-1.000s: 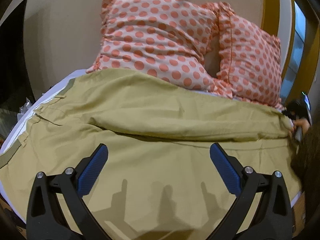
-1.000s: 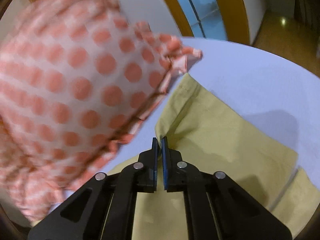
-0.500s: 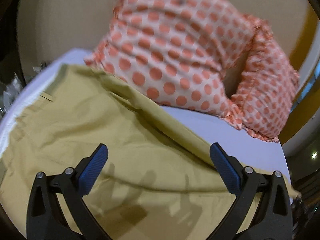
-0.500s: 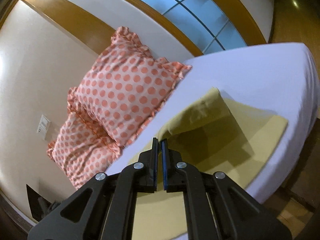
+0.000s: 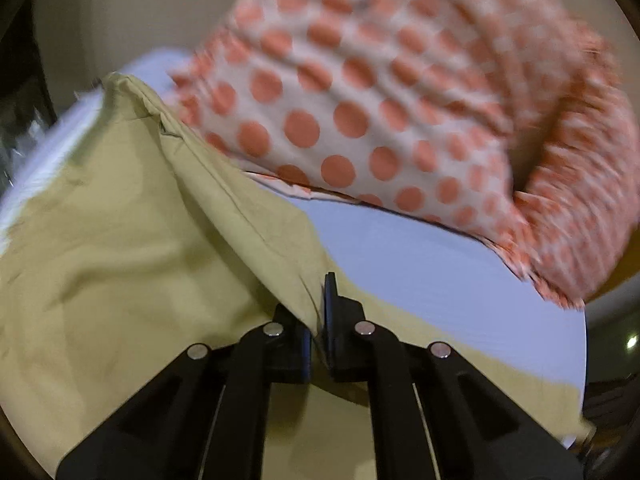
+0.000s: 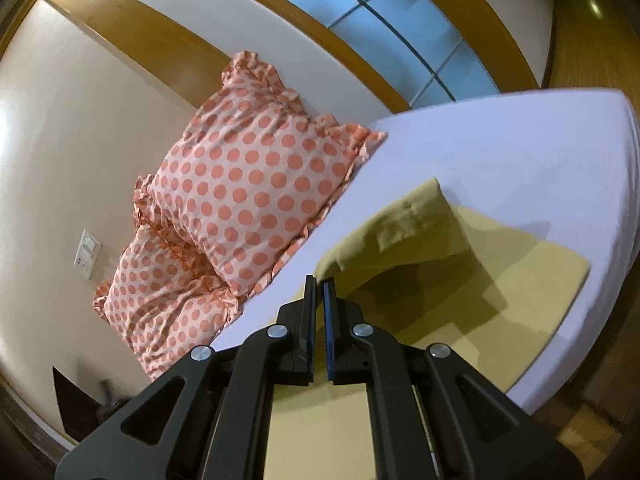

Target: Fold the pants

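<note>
Pants point(image 5: 132, 240), khaki, spread over most of the white bed sheet point(image 5: 440, 264) in the left wrist view, filling the left and lower part of the frame. A raised fold ridge runs diagonally from the top left corner of the cloth down to the left gripper point(image 5: 320, 312). Left gripper clenched on that ridge, fabric pinched between the two black fingers, cloth draping off the left finger. Right of the ridge, bare sheet, then more khaki along the bottom right edge of the bed. Polka-dot pillows point(image 5: 400, 100), white with coral dots and frilled edges, sit behind the pants at top right, blurred, lower frill touching the sheet.

Right wrist view: wall with a light switch plate point(image 6: 87, 255) at far left. Two polka-dot pillows point(image 6: 256, 184) lean against the wall, one overlapping the other. Right gripper point(image 6: 319, 292) at bottom centre, clamped on a lifted edge of the pants point(image 6: 520, 280), blue pads nearly together with khaki cloth rising from the tips. Lifted hem corner point(image 6: 424, 204) hangs over the flat layer, casting a shadow on it. Flat leg section lies on the bed sheet point(image 6: 520, 152) near the right bed edge. Window point(image 6: 400, 28) with wooden frame at top.
</note>
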Motion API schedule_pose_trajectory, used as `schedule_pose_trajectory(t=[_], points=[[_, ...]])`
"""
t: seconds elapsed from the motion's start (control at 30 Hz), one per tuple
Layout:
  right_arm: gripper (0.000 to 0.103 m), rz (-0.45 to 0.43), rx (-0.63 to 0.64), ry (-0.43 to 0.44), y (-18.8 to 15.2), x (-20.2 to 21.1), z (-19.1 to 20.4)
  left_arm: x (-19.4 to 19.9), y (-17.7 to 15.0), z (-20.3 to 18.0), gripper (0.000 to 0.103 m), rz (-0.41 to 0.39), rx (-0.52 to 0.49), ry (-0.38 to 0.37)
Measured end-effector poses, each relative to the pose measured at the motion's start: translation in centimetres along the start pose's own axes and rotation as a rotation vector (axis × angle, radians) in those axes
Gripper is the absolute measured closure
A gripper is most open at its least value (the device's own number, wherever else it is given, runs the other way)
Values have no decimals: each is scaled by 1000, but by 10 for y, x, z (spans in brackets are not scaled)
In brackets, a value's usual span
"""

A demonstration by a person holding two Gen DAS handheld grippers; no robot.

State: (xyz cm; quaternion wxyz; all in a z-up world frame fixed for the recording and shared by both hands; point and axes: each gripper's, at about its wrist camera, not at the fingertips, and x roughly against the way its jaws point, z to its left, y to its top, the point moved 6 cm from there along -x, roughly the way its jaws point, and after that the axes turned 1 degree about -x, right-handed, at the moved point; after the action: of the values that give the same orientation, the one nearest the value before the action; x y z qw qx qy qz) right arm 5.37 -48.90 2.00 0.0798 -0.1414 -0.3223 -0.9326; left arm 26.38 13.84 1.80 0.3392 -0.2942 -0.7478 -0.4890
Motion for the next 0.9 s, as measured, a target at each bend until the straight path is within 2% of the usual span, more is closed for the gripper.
schedule_pose_trajectory(t=[0.03,0.1,0.17,0.37,0.4,0.43,0.47,0.5,0.53,0.57,0.63,0.7,0.77,0.87,0.9], points=[[99,-9,0,0,2,3,-1,33,-23,6,97,-48,-15,-24],[99,-26,-10,-14,3,13,-6,68,-55,15,96,-84,-32,-42],[99,-25,-23,-35,0,20,-15,97,-105,32,94,-102,-32,-48],[97,29,-28,-161,-21,27,-48,111,-199,72,94,-32,26,-65],[85,31,-32,-181,-22,30,-53,112,-204,74,93,-29,25,-68],[58,23,-47,-214,-21,35,-60,113,-211,76,89,-34,24,-65],[42,9,-55,-235,-20,39,-66,116,-215,79,88,-53,18,-60],[26,-21,-60,-258,-16,45,-72,118,-215,79,83,-67,12,-53],[26,-40,-52,-272,-14,48,-76,123,-217,80,74,-90,-2,-33],[26,-55,-36,-293,-12,49,-79,130,-218,83,71,-125,-17,-2],[26,-75,10,-336,-9,48,-82,138,-218,83,69,-154,-24,-3],[25,-89,46,-354,-10,42,-83,147,-219,87,62,-184,-21,13],[25,-99,102,-371,-13,39,-77,156,-217,91,61,-218,-16,28],[40,-70,178,-324,-26,31,-63,174,-215,103,51,-284,17,43],[47,-45,186,-297,-32,27,-60,184,-213,111,37,-326,43,87]])
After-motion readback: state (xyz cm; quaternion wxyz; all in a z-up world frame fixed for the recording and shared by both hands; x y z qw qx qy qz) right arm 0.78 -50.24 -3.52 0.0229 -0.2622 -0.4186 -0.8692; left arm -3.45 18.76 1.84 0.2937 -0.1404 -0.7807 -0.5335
